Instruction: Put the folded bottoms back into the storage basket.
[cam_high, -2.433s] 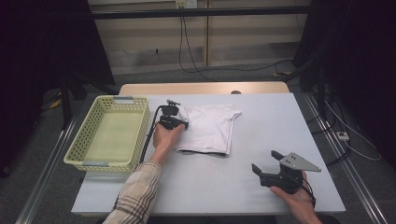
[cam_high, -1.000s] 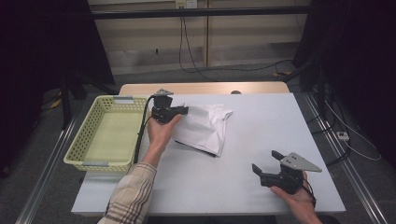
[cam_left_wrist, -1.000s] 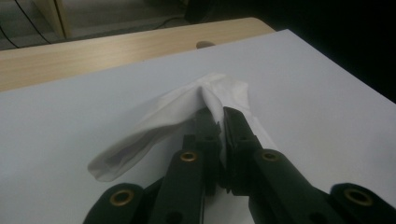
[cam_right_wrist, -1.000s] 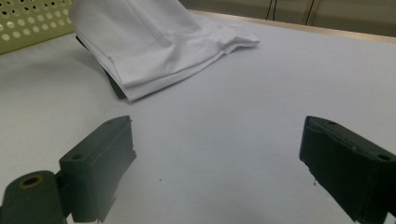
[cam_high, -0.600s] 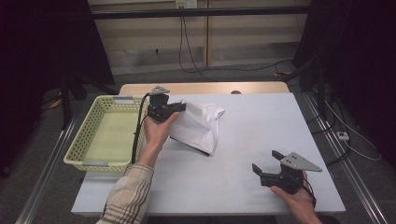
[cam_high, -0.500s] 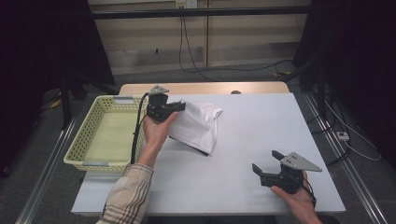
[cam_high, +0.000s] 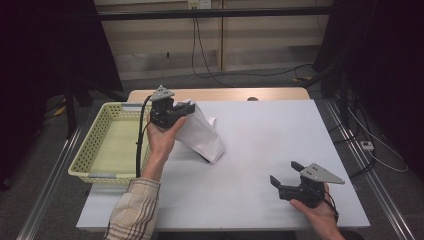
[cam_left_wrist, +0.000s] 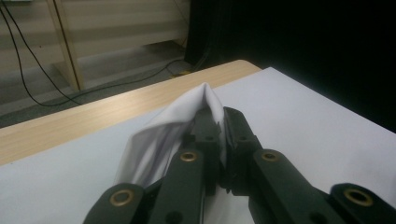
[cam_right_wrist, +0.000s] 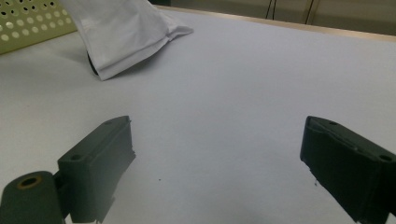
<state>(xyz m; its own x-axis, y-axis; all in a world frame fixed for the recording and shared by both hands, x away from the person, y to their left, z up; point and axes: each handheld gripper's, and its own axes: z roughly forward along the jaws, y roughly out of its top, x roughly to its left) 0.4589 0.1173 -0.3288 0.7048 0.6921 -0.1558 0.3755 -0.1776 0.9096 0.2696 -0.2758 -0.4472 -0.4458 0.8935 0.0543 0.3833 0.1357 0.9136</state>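
1. the left gripper (cam_high: 176, 111) is pinched tight on a fold of the white cloth (cam_high: 200, 132), held above the table (cam_high: 260, 145) near its far left corner.
2. the cloth hangs from those jaws, its lower end trailing down to the tabletop just right of the yellow basket (cam_high: 92, 150).
3. in the left gripper view the cloth (cam_left_wrist: 173, 126) bunches around the closed jaws.
4. the right gripper (cam_high: 286, 176) rests low near the front right edge, jaws spread wide with nothing between them, well apart from the cloth.
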